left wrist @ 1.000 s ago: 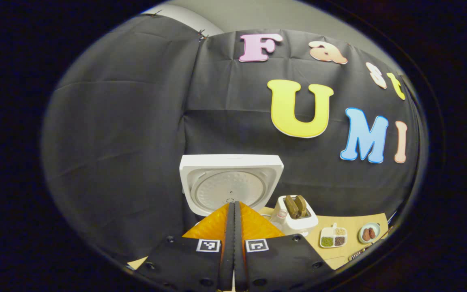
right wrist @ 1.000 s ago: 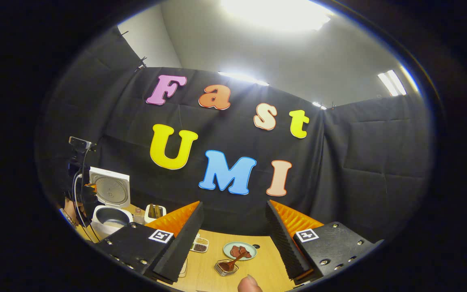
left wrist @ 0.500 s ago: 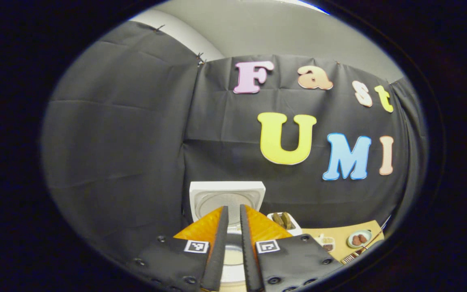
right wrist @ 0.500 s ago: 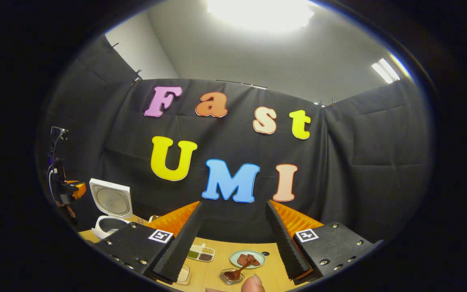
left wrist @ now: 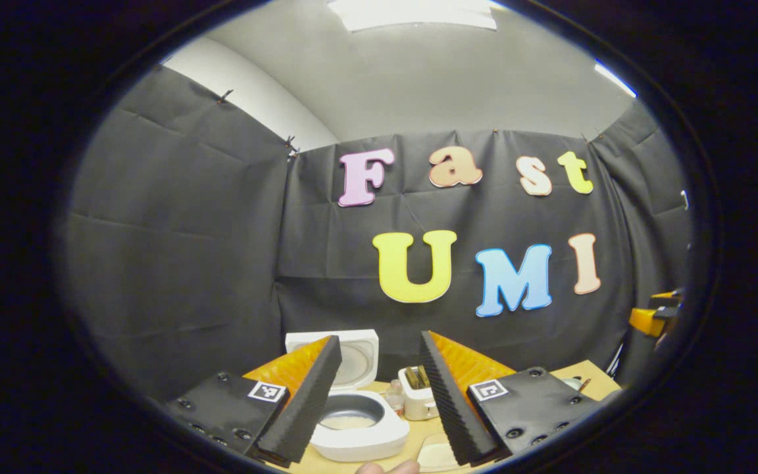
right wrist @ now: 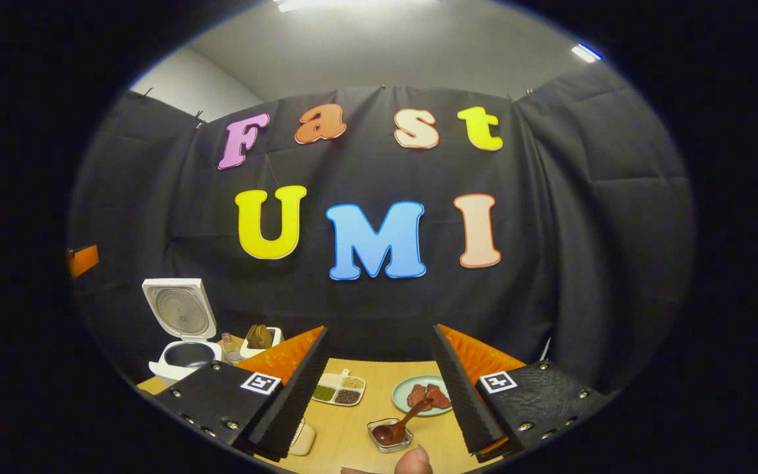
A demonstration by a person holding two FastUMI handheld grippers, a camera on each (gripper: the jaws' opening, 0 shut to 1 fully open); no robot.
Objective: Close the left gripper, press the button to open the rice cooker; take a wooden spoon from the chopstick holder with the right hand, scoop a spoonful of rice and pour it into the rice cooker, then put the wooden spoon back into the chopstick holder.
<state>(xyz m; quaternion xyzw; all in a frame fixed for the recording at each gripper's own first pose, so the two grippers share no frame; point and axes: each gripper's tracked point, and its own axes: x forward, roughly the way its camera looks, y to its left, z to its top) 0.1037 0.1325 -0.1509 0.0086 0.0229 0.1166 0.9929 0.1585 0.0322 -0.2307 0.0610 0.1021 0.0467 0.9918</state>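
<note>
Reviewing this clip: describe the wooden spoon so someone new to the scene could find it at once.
Start at the wooden table in front of the black cloth wall, in the right gripper view. Near its front edge, between the right gripper's open fingers, sits a small clear dish. The wooden spoon rests bowl-down in it, its handle slanting toward the green plate; it is the only utensil there.

In the left gripper view, the left tool's (left wrist: 375,401) fingers hide part of the white rice cooker's raised lid (left wrist: 358,359) and the near table (left wrist: 422,431). In the right gripper view, the right tool's (right wrist: 379,395) finger covers the light green plate's (right wrist: 406,394) right rim; the pale flat object (right wrist: 303,437) beside the other finger is half hidden.
</note>
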